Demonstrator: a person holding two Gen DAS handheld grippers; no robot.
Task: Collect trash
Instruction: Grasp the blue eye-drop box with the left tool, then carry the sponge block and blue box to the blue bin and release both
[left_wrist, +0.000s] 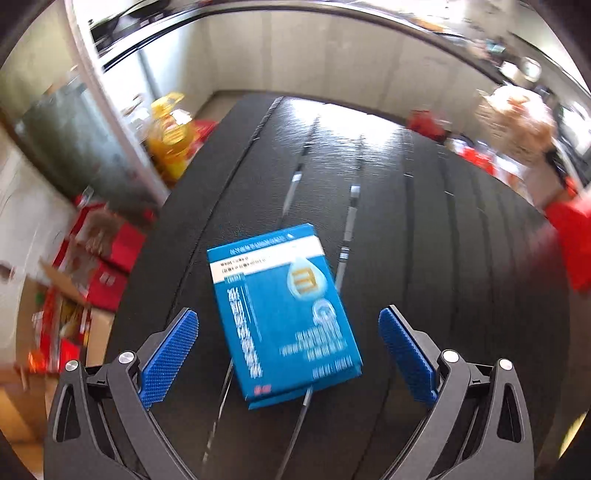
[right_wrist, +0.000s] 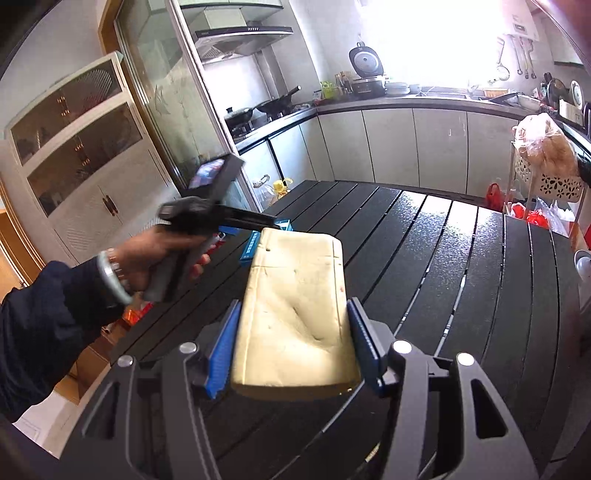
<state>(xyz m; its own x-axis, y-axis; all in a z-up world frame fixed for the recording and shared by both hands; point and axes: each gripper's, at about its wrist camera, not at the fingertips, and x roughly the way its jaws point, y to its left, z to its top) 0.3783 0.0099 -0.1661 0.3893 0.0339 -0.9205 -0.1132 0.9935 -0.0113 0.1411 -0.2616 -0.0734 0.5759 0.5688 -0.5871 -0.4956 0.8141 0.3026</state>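
A blue carton (left_wrist: 280, 314) with white print lies flat on the black slatted table (left_wrist: 443, 258). My left gripper (left_wrist: 288, 314) hangs over it, pointing steeply down, jaws wide open, and both blue pads (left_wrist: 170, 358) stand clear of the carton's sides. My right gripper (right_wrist: 294, 304) is shut on a dented cream carton (right_wrist: 295, 295), held by its long sides just above the table. In the right wrist view a person's hand (right_wrist: 155, 254) holds the left gripper (right_wrist: 271, 222) over the blue carton (right_wrist: 251, 249), which is mostly hidden behind the cream one.
Yellow oil bottles (left_wrist: 170, 140) and red boxes (left_wrist: 107, 258) crowd the floor left of the table. A rack with a white basket and a bagged item (right_wrist: 546, 155) stands at the table's right. Kitchen cabinets (right_wrist: 406, 147) run behind the far edge.
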